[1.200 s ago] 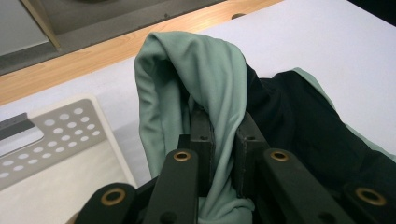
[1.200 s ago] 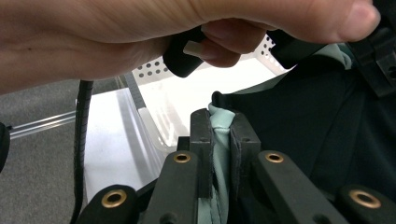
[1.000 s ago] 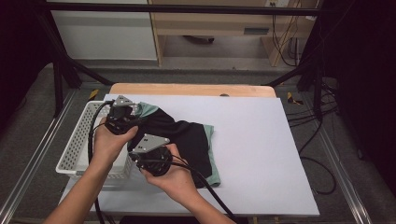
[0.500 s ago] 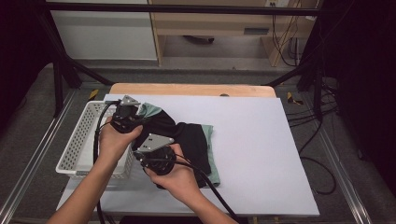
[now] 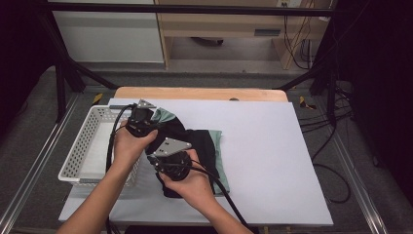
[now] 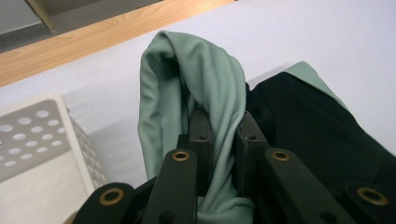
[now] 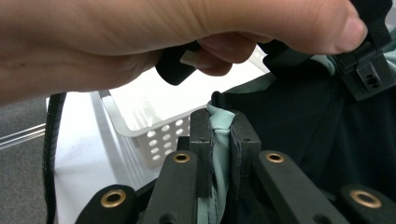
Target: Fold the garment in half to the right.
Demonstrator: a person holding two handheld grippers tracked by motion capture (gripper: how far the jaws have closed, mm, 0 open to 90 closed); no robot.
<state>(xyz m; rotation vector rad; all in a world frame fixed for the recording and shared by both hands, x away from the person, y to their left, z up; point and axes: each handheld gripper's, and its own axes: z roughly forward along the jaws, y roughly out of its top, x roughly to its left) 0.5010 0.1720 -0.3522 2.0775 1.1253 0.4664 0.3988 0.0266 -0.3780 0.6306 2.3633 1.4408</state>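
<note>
I have both sets of fingers clamped on the same garment (image 5: 199,146), a dark piece with a mint-green lining, and I judge the step in hand to be carrying it from the tabletop (image 5: 263,141) toward the white basket (image 5: 80,151).

Nearest me, the right gripper (image 7: 219,135) pinches a green edge of the cloth between its closed fingers (image 7: 201,135); the dark body of the garment lies just right of them, and the basket's perforated wall sits just beyond and to the left of their tips. To do this well I keep that pinch firm and let the right hand follow, so the cloth does not stretch or tear loose between the two grips.

Farther out, the left gripper (image 6: 223,140) holds a bunched green fold closed between its fingers (image 6: 246,140); the fold loops up above their tips, the dark cloth hangs to their right, and the basket corner lies low to their left. I should lift this end enough to clear the basket rim before lowering, since the trailing cloth is resting on the tabletop.

Against the earlier high view, my left hand has shifted a little inward and lower, drawing the green fold with it; the right hand sits where it was.
</note>
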